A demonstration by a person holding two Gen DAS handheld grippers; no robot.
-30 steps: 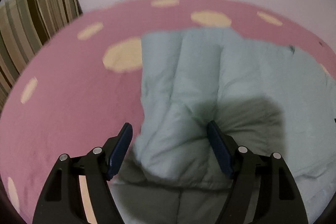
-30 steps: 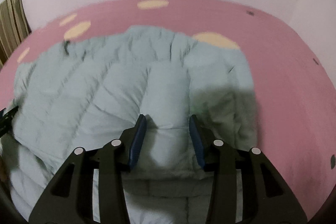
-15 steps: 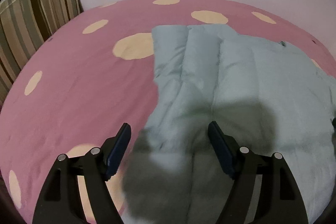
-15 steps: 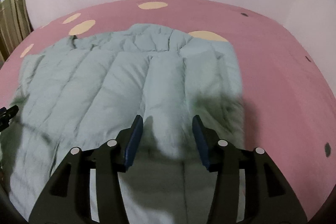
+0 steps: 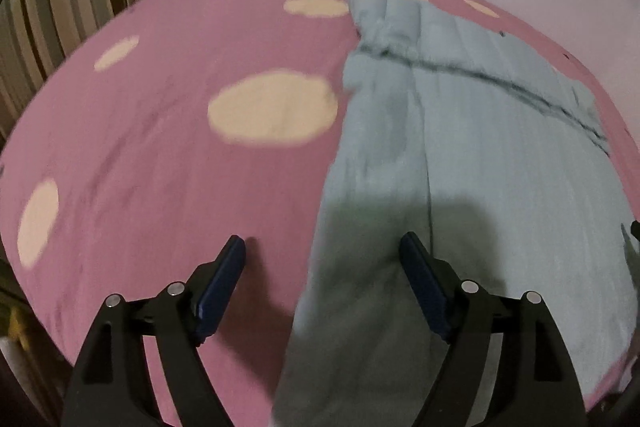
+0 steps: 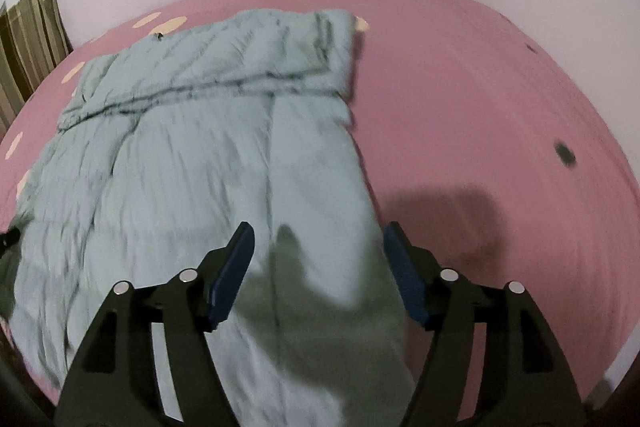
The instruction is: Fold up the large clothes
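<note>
The puffy light-blue jacket (image 6: 208, 163) is lying spread on the pink spotted bedcover (image 5: 168, 155), with one folded band already running across its far end, and the main risk from here is that a thick, springy layer is likely to be sliding or puffing back open if either side is grabbed too shallowly or the two sides are lifted unevenly, leaving a crooked fold. The left gripper (image 5: 322, 253) is hovering with its fingers spread wide over the jacket's left edge, pinching nothing. The right gripper (image 6: 318, 243) is likewise standing wide apart over the jacket's right edge, empty; whether either fingertip is brushing the fabric is too blurred to tell.
</note>
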